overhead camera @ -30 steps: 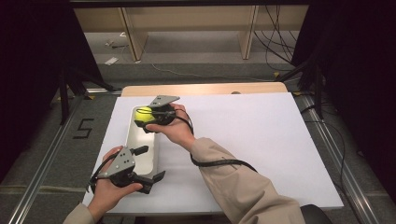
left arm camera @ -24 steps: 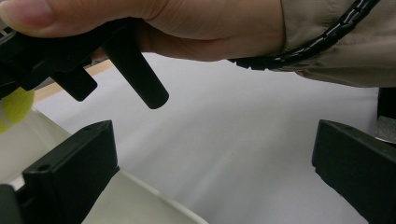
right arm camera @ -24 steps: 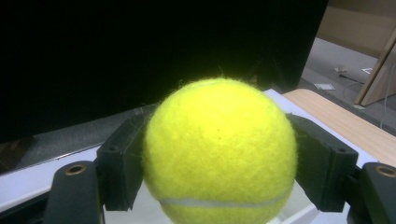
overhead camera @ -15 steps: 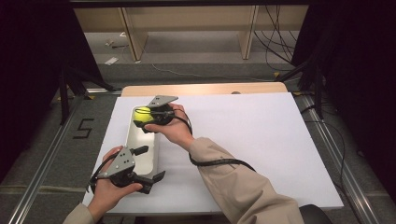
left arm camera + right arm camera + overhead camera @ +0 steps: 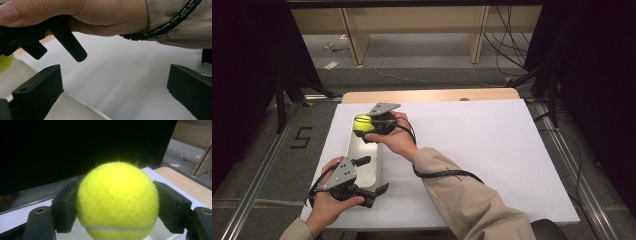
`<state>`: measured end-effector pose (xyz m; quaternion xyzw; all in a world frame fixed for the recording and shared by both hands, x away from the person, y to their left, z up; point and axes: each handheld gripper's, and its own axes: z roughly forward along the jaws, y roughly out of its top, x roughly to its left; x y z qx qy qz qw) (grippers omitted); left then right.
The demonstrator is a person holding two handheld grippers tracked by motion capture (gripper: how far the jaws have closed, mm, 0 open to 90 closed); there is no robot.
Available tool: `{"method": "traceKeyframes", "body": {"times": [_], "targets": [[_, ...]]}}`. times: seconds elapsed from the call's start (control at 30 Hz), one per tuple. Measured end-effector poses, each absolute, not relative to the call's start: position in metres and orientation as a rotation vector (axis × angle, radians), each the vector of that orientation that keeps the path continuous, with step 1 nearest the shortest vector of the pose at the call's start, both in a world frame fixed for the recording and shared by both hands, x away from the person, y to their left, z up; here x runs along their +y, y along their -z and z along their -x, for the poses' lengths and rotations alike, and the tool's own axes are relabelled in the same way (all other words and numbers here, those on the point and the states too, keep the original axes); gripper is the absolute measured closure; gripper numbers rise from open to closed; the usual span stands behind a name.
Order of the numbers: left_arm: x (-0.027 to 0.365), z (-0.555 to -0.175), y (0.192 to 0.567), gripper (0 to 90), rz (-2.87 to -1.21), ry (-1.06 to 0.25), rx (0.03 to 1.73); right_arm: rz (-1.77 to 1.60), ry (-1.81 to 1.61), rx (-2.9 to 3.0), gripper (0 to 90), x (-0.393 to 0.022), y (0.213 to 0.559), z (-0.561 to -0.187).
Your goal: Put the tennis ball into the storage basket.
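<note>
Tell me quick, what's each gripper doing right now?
Left gripper: open, jaws astride the near rim of the white tray.
Right gripper: shut on the tennis ball, over the tray's far end.

Tennis ball (image 5: pixel 117 202): underside cut off by bottom edge of right gripper view; in the high view, near side hidden behind right gripper (image 5: pixel 373 126). White tray (image 5: pixel 362 155): near end covered by left gripper (image 5: pixel 369 175). Table (image 5: pixel 492 150): near right corner hidden under sleeve (image 5: pixel 472 200).

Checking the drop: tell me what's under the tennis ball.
The tennis ball, held in the right gripper jaws, hangs over the far end of the white tray. The tray floor directly beneath is hidden.
</note>
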<state>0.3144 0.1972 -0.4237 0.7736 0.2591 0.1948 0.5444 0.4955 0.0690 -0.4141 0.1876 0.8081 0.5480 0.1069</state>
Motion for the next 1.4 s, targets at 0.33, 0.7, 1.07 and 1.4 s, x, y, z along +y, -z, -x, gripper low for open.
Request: {"method": "traceKeyframes", "body": {"times": [0.33, 0.7, 1.07, 1.4], "targets": [[0.1971, -0.3142, 0.4236, 0.0, -1.835, -0.463, 0.614, -0.546, -1.61, 2.39, 27.2, 0.0715, 0.4153, -0.4957], [0.1973, -0.3142, 0.4236, 0.0, -1.834, -0.463, 0.614, -0.55, -1.604, 2.4, 27.2, 0.0745, 0.4173, -0.4957], [0.1972, -0.3141, 0.4235, 0.0, -1.834, -0.463, 0.614, -0.545, -1.602, 2.406, 27.2, 0.0765, 0.4184, -0.4966], [0.1973, -0.3141, 0.4235, 0.0, -1.833, -0.463, 0.613, -0.548, -1.595, 2.414, 27.2, 0.0776, 0.4209, -0.4967]]}}
